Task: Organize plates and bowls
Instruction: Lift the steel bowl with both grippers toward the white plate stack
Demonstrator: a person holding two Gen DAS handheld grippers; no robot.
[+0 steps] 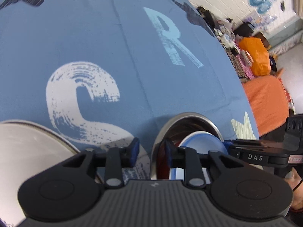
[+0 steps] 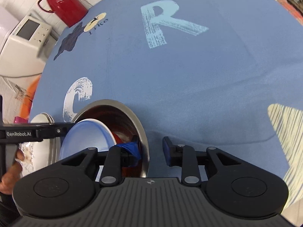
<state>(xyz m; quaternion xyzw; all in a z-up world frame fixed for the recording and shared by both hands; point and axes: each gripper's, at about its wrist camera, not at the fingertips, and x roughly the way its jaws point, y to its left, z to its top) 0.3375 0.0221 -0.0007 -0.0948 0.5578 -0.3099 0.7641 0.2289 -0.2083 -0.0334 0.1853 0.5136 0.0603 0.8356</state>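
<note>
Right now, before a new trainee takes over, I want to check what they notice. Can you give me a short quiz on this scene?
1. True or false: the steel bowl is empty.
2. What lies inside it? A) a spoon B) a blue dish C) an apple
3. Fill in: the right claw is open, with one finger inside the bowl and one outside, straddling its ____.
Key: 1 false; 2 B; 3 rim.
</note>
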